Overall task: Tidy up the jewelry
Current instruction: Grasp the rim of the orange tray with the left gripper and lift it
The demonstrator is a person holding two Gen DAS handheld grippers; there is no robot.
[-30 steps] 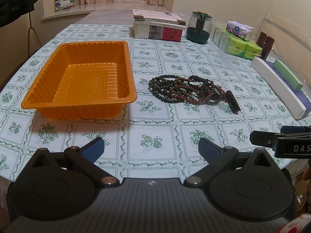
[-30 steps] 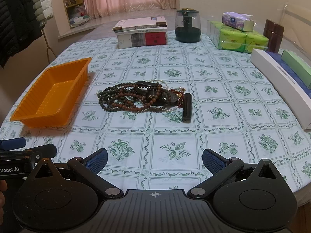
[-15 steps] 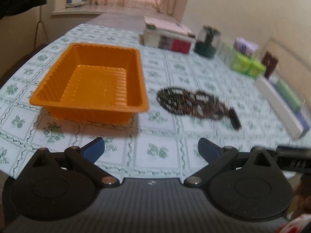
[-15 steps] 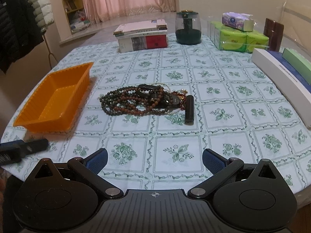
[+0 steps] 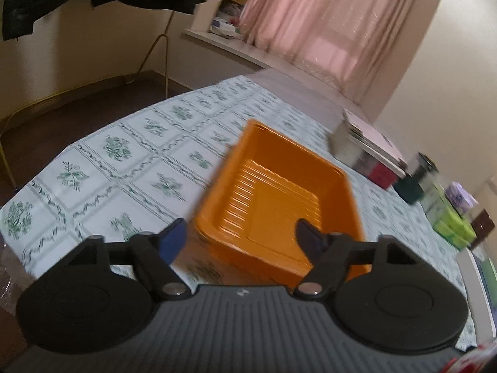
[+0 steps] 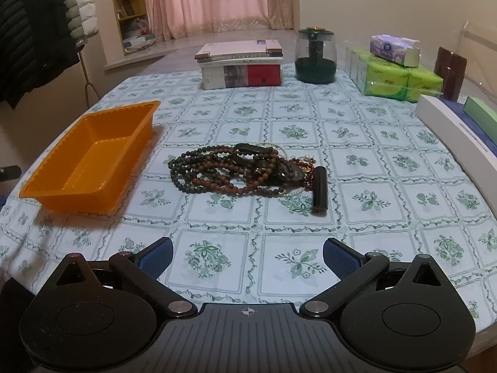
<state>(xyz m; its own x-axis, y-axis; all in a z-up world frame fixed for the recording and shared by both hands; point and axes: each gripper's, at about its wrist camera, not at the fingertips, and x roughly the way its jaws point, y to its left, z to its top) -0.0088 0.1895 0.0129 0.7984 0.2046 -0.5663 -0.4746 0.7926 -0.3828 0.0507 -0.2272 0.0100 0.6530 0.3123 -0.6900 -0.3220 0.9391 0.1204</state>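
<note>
A pile of dark and reddish bead strings (image 6: 236, 171) lies mid-table with a black cylinder piece (image 6: 320, 191) at its right end. An empty orange tray (image 6: 90, 158) stands to its left; it also shows in the blurred, tilted left wrist view (image 5: 279, 199). My left gripper (image 5: 240, 237) is open and empty, at the tray's near corner, its right fingertip over the tray. My right gripper (image 6: 248, 256) is open and empty above the near table edge, short of the beads. The beads are out of the left wrist view.
Stacked books (image 6: 240, 63), a dark green jar (image 6: 316, 56), green tissue packs (image 6: 394, 76) and a brown box (image 6: 449, 73) stand at the back. Long white and green boxes (image 6: 456, 130) lie on the right. Coats (image 6: 37, 28) hang on the left.
My left gripper has swung left and tilted, closing on the orange tray; the beads left its view. My right gripper has moved slightly forward. Both stay open.
</note>
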